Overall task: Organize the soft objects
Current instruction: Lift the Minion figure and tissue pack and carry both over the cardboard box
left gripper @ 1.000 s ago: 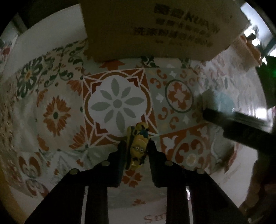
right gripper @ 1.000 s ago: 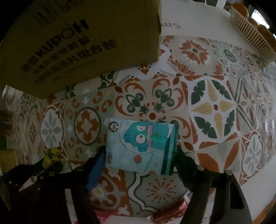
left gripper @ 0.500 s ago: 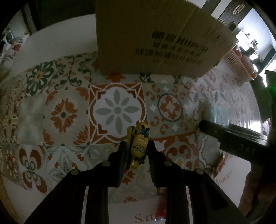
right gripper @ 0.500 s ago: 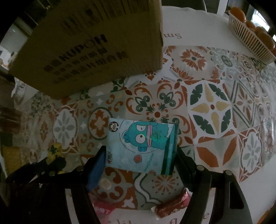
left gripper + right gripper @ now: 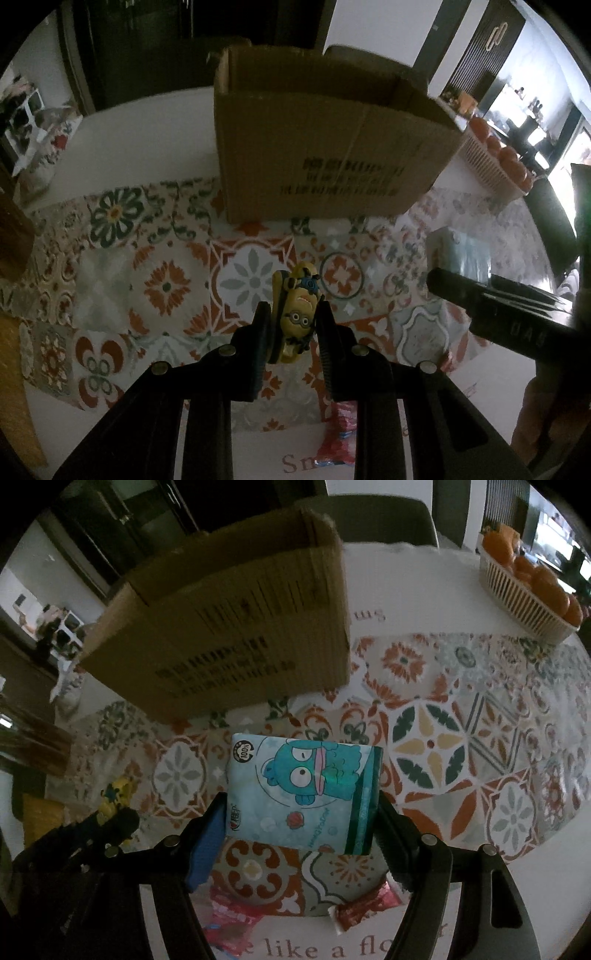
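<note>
My left gripper is shut on a small yellow minion plush toy and holds it above the patterned tablecloth. My right gripper is shut on a light-blue tissue pack with a cartoon fish face, also held in the air. An open cardboard box stands ahead of both grippers; it shows in the right wrist view too. The right gripper with the tissue pack appears at the right of the left wrist view. The left gripper with the toy appears at the lower left of the right wrist view.
A white basket of oranges stands at the far right of the table. Red snack wrappers lie on the tablecloth below the right gripper, and one shows in the left wrist view. A chair back stands behind the box.
Both grippers have risen and pulled back from the box with their loads. The box's open top rim has come into sight.
</note>
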`<control>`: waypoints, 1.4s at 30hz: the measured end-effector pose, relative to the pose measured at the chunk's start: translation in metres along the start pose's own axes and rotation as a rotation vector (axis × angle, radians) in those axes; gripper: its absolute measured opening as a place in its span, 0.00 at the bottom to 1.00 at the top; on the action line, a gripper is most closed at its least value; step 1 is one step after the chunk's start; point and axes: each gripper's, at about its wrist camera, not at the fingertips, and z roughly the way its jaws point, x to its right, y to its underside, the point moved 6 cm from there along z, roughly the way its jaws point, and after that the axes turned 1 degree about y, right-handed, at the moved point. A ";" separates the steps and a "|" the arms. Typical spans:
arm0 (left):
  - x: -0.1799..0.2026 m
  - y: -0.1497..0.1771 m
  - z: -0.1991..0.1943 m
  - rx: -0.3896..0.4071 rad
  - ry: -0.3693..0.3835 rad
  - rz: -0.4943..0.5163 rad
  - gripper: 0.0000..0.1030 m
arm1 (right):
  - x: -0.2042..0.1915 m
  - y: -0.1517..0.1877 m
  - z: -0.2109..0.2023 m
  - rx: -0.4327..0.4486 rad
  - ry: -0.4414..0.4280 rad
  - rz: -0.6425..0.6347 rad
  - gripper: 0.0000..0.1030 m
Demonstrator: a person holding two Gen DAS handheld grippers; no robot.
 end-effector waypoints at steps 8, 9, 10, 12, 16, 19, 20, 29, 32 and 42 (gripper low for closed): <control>0.012 -0.022 -0.027 0.096 -0.012 0.021 0.24 | -0.013 -0.021 -0.030 0.088 -0.015 -0.030 0.73; 0.013 -0.024 -0.029 0.104 -0.012 0.024 0.24 | -0.017 -0.021 -0.031 0.098 -0.017 -0.034 0.73; 0.014 -0.027 -0.033 0.116 -0.011 0.027 0.24 | -0.019 -0.023 -0.034 0.109 -0.019 -0.038 0.73; 0.015 -0.031 -0.038 0.132 -0.007 0.028 0.25 | -0.023 -0.025 -0.038 0.126 -0.024 -0.043 0.73; 0.019 -0.041 -0.050 0.168 0.002 0.032 0.25 | -0.026 -0.032 -0.052 0.167 -0.040 -0.053 0.73; 0.021 -0.048 -0.057 0.196 0.009 0.037 0.24 | -0.030 -0.035 -0.061 0.195 -0.047 -0.057 0.73; 0.022 -0.051 -0.060 0.208 0.007 0.040 0.25 | -0.031 -0.036 -0.064 0.204 -0.048 -0.060 0.73; 0.026 -0.068 -0.079 0.275 0.004 0.053 0.25 | -0.037 -0.055 -0.088 0.287 -0.061 -0.074 0.73; 0.027 -0.074 -0.084 0.293 0.005 0.056 0.25 | -0.040 -0.061 -0.095 0.310 -0.069 -0.084 0.73; 0.028 -0.100 -0.095 0.344 0.003 0.068 0.24 | -0.049 -0.085 -0.114 0.374 -0.081 -0.114 0.73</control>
